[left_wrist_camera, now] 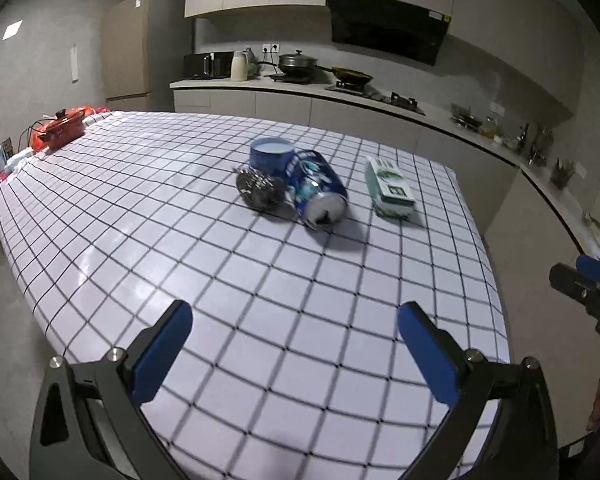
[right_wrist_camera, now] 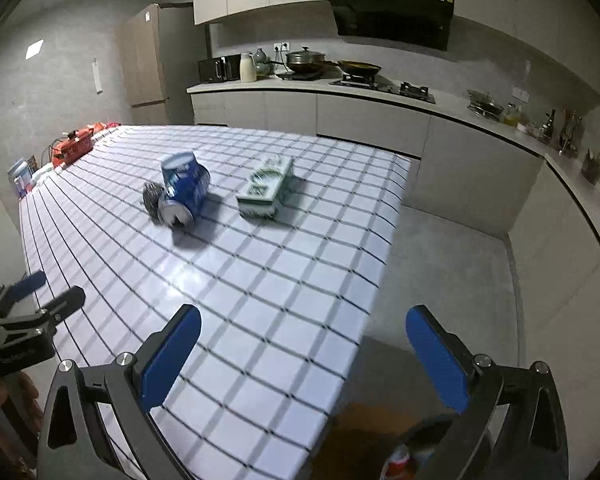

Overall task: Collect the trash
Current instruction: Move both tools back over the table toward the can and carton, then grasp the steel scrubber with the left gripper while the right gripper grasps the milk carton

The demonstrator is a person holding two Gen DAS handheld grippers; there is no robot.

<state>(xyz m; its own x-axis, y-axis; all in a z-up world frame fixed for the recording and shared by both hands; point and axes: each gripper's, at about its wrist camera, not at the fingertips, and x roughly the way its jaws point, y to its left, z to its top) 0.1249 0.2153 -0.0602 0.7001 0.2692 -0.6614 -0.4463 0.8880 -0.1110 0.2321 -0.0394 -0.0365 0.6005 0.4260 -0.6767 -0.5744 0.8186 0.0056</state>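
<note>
Trash on checked desk (left_wrist_camera: 260, 320), listed left to right: steel scourer (left_wrist_camera: 258, 192); blue cup (left_wrist_camera: 271, 156), upright just behind it; blue drink can (left_wrist_camera: 320, 194) on its side, touching scourer and cup; green-and-white pack (left_wrist_camera: 392, 192), lying apart to the right. Left gripper (left_wrist_camera: 296, 344): jaws released, empty, above near desk edge. Right gripper (right_wrist_camera: 304, 352): jaws released, empty, over desk's right edge.
</note>
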